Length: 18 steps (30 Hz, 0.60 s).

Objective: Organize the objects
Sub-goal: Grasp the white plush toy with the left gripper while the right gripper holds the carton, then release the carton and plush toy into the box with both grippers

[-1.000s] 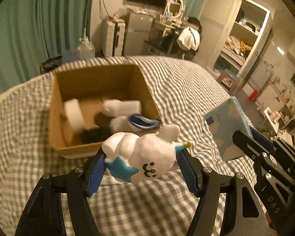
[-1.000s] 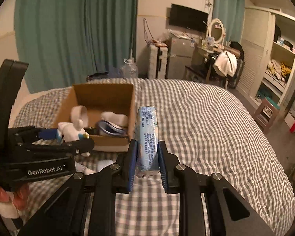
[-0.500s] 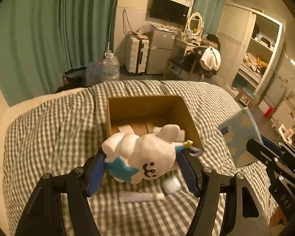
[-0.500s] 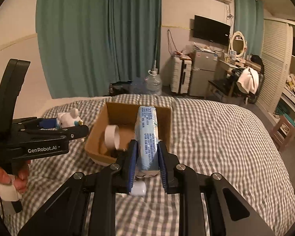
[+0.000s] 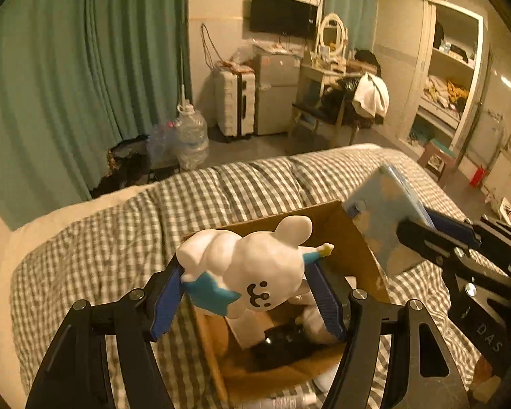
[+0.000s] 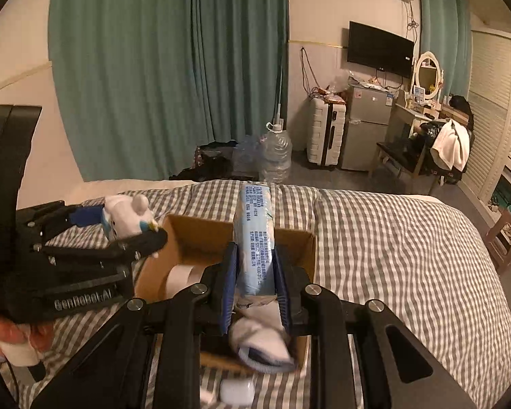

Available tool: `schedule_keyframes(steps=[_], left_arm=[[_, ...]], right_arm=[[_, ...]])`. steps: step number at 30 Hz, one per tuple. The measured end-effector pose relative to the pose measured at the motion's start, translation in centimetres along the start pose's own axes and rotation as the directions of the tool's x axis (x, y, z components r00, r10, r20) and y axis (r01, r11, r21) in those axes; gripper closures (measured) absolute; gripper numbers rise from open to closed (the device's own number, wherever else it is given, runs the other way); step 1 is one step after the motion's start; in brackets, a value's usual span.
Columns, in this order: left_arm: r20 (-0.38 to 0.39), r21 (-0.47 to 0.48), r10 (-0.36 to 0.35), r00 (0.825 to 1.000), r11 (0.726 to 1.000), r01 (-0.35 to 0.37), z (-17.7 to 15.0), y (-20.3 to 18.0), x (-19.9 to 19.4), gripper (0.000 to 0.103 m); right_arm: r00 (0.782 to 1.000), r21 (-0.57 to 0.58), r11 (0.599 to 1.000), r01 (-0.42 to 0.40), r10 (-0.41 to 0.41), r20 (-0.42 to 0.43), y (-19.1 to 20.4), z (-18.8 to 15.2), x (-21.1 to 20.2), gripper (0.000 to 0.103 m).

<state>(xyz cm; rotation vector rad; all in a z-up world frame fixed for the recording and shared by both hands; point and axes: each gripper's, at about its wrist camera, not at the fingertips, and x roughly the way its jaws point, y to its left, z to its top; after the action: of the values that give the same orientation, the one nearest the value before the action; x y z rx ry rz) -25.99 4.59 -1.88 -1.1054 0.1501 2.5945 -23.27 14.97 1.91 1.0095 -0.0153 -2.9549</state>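
Cardboard box point(image 5: 354, 255) directly below both loads: left gripper point(image 5: 245, 293) clamped on white figurine point(image 5: 252, 266), right gripper point(image 6: 253, 283) pinching upright tissue pack point(image 6: 255, 235); both equally near.

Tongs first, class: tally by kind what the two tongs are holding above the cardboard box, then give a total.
White cartoon figurine, in the left tongs: 1
Blue tissue pack, in the right tongs: 1
Total: 2

Bed point(image 6: 391, 238) under grey-and-white checked cover. Open cardboard box point(image 6: 201, 238) resting on it. Just beside box's near wall: small white rounded case point(image 6: 236, 390), and white tube point(image 5: 282, 401), perhaps a cream.
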Motion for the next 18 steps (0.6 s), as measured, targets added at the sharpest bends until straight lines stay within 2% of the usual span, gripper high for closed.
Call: schedule_keyframes(steps=[5,10,17,18], left_arm=[[-0.047,0.052,0.013,0.999,0.999,-0.011,-0.2,-0.5,4.6,0.033],[-0.066,0.09,0.039,0.997,0.995,-0.033,-1.0,-1.2,7.3,0.033],[-0.075,0.135,0.044,0.996,0.99,-0.033,-2.6,-2.2,8.7,0.032],[-0.082,0.145,0.045,0.996,0.989,-0.033,-2.8,-2.3,8.6,0.031]], right_arm=[[1.0,0.018,1.0,0.003,-0.002,-0.028,-1.6,0.2,4.2,0.082],[0.998,0.052,0.999,-0.013,0.016,-0.063,-3.0,-0.5,7.3,0.082],[0.996,0.096,0.995,-0.035,0.043,-0.082,-4.0,-2.1,8.5,0.082],[0.996,0.104,0.994,-0.039,0.046,-0.07,-4.1,-2.1,8.2,0.076]])
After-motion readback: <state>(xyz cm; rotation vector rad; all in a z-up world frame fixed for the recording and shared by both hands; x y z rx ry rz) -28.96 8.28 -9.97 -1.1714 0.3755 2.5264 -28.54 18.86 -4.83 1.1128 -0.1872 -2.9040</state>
